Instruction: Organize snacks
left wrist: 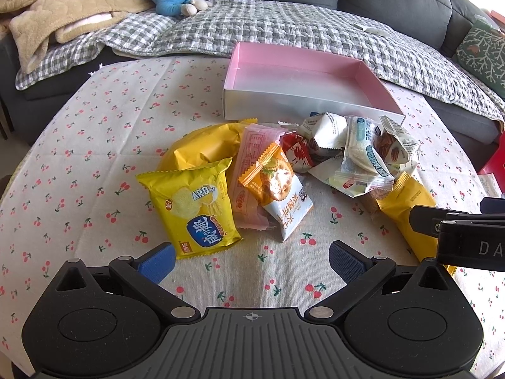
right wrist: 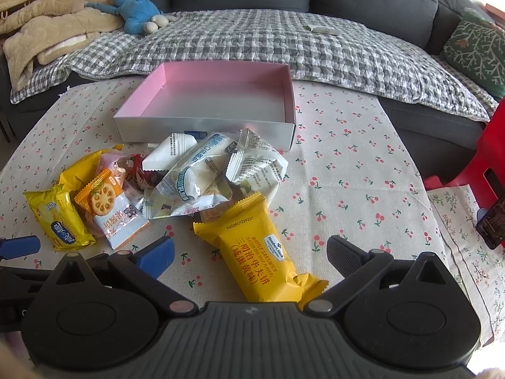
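A pile of snack packets lies on the cherry-print tablecloth (left wrist: 94, 145) in front of an empty pink-lined box (left wrist: 303, 79) (right wrist: 217, 101). A yellow chip bag (left wrist: 194, 208) (right wrist: 60, 221) sits just beyond my left gripper (left wrist: 252, 260), which is open and holds nothing. An orange-and-white cracker packet (left wrist: 277, 186) (right wrist: 109, 211) leans beside it. White wrapped packets (right wrist: 202, 170) fill the middle of the pile. A yellow waffle sandwich packet (right wrist: 258, 252) lies between the fingers of my right gripper (right wrist: 251, 255), which is open and not closed on it.
A grey sofa with a checked quilt (right wrist: 284, 44), a beige blanket (left wrist: 56, 9) and a blue plush toy (right wrist: 135, 9) stands behind the table. A red stool (right wrist: 486, 151) is at the right. The right gripper's body (left wrist: 467, 237) shows at the left view's right edge.
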A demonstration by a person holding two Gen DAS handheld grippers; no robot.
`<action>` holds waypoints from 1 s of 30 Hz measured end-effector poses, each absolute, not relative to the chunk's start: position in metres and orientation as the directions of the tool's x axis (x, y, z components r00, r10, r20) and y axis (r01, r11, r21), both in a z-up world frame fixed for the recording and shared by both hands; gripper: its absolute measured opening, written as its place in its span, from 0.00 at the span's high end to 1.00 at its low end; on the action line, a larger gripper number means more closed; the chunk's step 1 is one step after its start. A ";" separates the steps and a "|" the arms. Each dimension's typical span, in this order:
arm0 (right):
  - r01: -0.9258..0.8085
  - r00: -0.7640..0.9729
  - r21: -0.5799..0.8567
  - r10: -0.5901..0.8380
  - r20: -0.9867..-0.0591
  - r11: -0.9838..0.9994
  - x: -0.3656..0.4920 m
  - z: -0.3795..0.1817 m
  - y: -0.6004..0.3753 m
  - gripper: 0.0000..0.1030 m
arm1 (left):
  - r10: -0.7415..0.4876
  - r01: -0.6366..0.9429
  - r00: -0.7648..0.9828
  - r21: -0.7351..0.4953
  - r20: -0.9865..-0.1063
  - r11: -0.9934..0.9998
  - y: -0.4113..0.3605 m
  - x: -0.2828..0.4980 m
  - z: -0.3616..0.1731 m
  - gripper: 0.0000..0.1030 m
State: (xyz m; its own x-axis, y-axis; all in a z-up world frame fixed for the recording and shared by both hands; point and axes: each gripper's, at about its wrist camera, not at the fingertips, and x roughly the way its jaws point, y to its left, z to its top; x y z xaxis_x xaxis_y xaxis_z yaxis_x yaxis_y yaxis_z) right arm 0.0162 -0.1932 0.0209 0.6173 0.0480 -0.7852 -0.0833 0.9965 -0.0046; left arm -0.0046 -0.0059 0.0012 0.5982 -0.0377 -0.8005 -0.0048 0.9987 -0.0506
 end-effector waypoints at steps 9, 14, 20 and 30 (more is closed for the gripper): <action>-0.080 0.615 -0.005 0.046 -0.787 0.997 0.015 0.019 -0.194 0.00 | -0.033 -0.009 0.598 -0.048 -0.801 0.999 -0.005 -0.004 -0.001 0.00; -0.083 0.609 -0.010 0.043 -0.792 0.996 0.017 0.020 -0.194 0.00 | -0.026 -0.014 0.599 -0.042 -0.800 0.999 -0.002 -0.003 -0.001 0.00; -0.099 0.589 0.035 0.087 -0.803 0.995 0.032 0.026 -0.210 0.00 | -0.002 0.006 0.672 0.003 -0.741 1.000 0.002 -0.002 0.009 0.00; -0.080 0.511 0.182 0.197 -0.837 0.980 0.068 0.026 -0.231 0.00 | -0.086 0.111 0.671 -0.015 -0.737 0.994 0.015 0.021 0.018 0.00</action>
State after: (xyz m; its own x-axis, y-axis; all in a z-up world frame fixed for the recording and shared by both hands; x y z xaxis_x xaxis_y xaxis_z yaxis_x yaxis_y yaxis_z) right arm 0.0677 -0.2312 0.0264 0.5111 0.1971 -0.8366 -0.0800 0.9800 0.1820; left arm 0.0210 0.0148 0.0181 0.6707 -0.0860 -0.7367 0.1113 0.9937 -0.0147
